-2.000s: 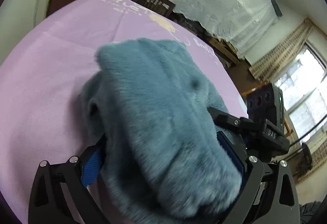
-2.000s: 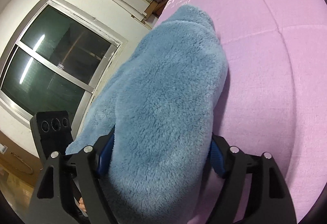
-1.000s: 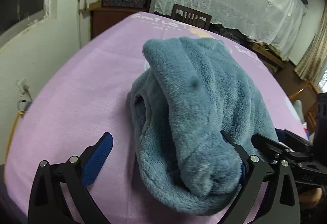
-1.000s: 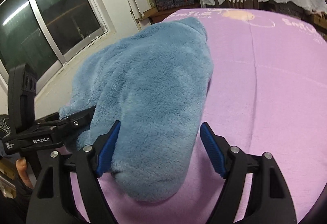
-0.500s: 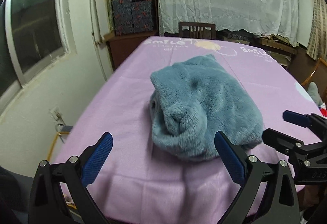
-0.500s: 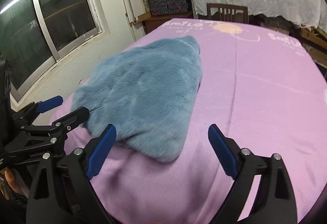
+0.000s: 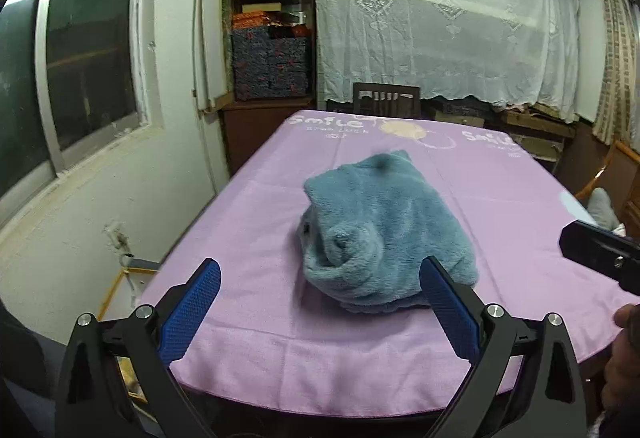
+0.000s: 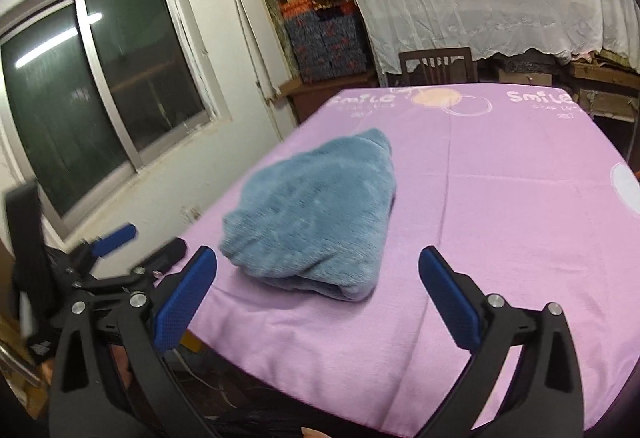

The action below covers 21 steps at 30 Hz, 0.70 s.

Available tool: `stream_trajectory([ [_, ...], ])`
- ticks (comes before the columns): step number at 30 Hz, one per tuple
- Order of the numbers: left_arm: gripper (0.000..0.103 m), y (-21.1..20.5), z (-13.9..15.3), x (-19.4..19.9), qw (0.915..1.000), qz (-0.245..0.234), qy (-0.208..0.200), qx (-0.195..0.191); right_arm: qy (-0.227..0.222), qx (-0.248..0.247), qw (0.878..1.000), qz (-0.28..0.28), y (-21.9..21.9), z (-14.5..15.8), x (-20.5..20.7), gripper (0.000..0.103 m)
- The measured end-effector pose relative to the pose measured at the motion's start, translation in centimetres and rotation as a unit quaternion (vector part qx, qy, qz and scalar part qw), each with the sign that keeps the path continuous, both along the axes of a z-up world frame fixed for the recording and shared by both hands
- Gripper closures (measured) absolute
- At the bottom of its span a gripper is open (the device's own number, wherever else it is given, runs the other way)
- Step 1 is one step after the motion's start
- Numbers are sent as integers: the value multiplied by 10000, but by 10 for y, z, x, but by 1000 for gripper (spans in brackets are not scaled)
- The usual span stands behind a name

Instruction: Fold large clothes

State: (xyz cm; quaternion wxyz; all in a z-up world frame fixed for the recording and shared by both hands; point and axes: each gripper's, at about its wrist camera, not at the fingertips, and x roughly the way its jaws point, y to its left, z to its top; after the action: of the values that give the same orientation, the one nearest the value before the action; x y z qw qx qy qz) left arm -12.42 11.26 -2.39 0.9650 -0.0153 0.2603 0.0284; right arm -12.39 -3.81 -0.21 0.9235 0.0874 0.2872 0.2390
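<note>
Left wrist view: my left gripper (image 7: 320,302) stands with its blue-padded fingers (image 7: 192,312) spread wide and nothing between them. It hangs off the near edge of the table, well apart from the blue fleece garment (image 7: 380,234). Two seconds ago these same fingers were closed on a thick roll of that fleece; a second ago they had parted, and since then I have drawn back — the bundle now sits whole in the frame, folded into a compact mound on the purple tablecloth (image 7: 280,358), nearer the left edge and the near end of the table. One rolled end faces me, slightly loose.

Right wrist view: my right gripper (image 8: 318,298) is likewise wide apart and empty, pulled back past the table's near edge. It too held the fleece two seconds ago and has since let go. From this side the garment (image 8: 316,214) lies low and flat-topped, its folded edge toward me. My left gripper (image 8: 132,262) shows blurred at the lower left, beside the table corner.

Reading: both releases and the retreat suggest the final fold is laid and the task is at or near its end — only a tidy of the loose end might remain. A wooden chair (image 7: 386,100) stands at the far end.
</note>
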Motion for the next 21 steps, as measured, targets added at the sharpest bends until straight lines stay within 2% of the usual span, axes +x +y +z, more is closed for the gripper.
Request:
stream_trajectory([
  [4,3,7,-6,6,9993,-62,87,-347,16,61,10000,-26,-1,0,1,4],
  [7,3,4,-11,9,9995,238,75,-169,17,-148,9998,-136,4,-8,5,4],
  [12,3,-6,-20,21,9989,297,308,179,99,-505,9985,-209,16,-26,16,4],
  [21,3,-5,-32,39,9972,396,620,99,172,-784,9966,-182,27,-41,31,4],
])
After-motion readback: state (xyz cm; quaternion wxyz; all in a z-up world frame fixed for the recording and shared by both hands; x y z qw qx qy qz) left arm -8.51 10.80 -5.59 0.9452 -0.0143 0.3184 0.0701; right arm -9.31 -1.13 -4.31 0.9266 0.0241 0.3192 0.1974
